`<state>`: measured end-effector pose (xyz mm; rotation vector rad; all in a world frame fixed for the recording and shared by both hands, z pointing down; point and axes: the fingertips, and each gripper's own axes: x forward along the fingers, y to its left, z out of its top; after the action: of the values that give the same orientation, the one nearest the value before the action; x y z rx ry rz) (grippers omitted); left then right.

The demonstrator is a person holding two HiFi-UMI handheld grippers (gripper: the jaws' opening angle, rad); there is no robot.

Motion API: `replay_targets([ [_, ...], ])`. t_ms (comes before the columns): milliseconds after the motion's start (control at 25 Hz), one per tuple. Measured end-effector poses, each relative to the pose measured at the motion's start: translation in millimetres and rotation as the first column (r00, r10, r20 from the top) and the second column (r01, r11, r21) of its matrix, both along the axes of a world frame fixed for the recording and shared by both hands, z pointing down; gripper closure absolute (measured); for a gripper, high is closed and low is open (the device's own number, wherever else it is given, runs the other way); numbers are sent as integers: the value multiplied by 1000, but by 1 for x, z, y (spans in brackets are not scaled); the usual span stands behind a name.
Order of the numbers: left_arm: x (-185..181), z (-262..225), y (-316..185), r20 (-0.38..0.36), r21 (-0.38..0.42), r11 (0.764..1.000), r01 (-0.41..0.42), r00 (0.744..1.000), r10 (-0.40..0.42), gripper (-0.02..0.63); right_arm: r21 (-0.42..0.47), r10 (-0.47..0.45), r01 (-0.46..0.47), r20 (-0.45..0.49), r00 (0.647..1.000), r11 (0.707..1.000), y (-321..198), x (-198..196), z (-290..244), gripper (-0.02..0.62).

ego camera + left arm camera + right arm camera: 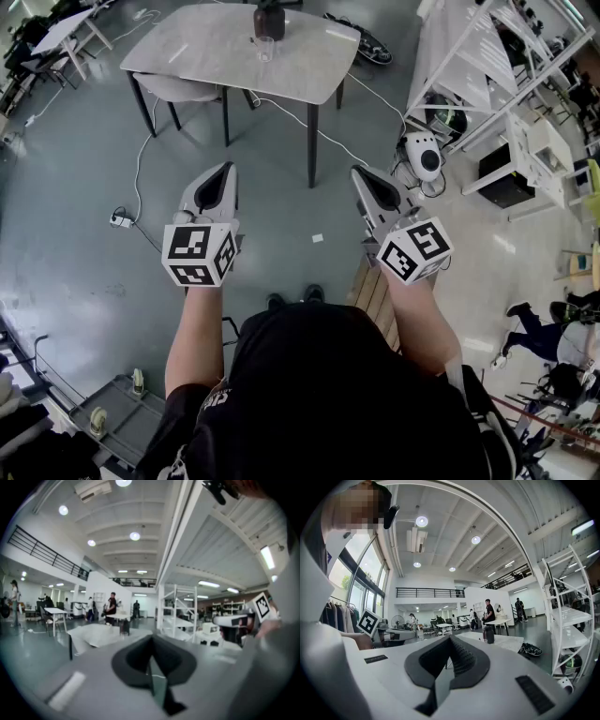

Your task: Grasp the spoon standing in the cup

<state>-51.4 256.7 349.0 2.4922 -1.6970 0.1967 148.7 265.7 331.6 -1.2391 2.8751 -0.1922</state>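
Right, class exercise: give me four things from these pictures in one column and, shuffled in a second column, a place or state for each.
1 clear glass cup
2 white power strip
3 white metal shelf rack
4 left gripper

a lying on the grey floor, at left
b jaws together, empty
c on the pale table top
d standing right of that table

Pairs: 1-c, 2-a, 3-d, 4-b.

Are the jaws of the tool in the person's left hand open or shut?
Shut: on the left gripper the jaws meet at their tips, with nothing between them.

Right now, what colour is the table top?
The table top is light grey, faintly marbled; the head view shows it best.
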Motion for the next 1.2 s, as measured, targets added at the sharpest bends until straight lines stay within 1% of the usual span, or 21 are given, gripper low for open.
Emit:
replay_targets([
  [240,9,8,-3,-1,-24,1000,-1,1000,1,598,-15,-8,8,1,1000,1000,-1,4,8,604],
  [520,22,6,-9,-15,-16,1000,22,1000,-22,598,-40,-12,12,14,1000,999,-4,22,15,604],
  [720,32,2,-11,-24,-6,999,50,998,-50,598,-58,-42,45,46,998,997,-5,36,16,603],
  [960,40,8,-11,-34,-16,997,81,996,-82,597,-64,-105,107,37,994,992,1,40,21,601],
  [1080,43,14,-17,-34,-34,996,79,996,-80,597,-97,-108,112,45,993,989,-4,42,29,600],
  [1200,43,18,-31,-36,-38,997,71,997,-72,597,-118,-102,107,47,994,987,-19,43,37,600],
])
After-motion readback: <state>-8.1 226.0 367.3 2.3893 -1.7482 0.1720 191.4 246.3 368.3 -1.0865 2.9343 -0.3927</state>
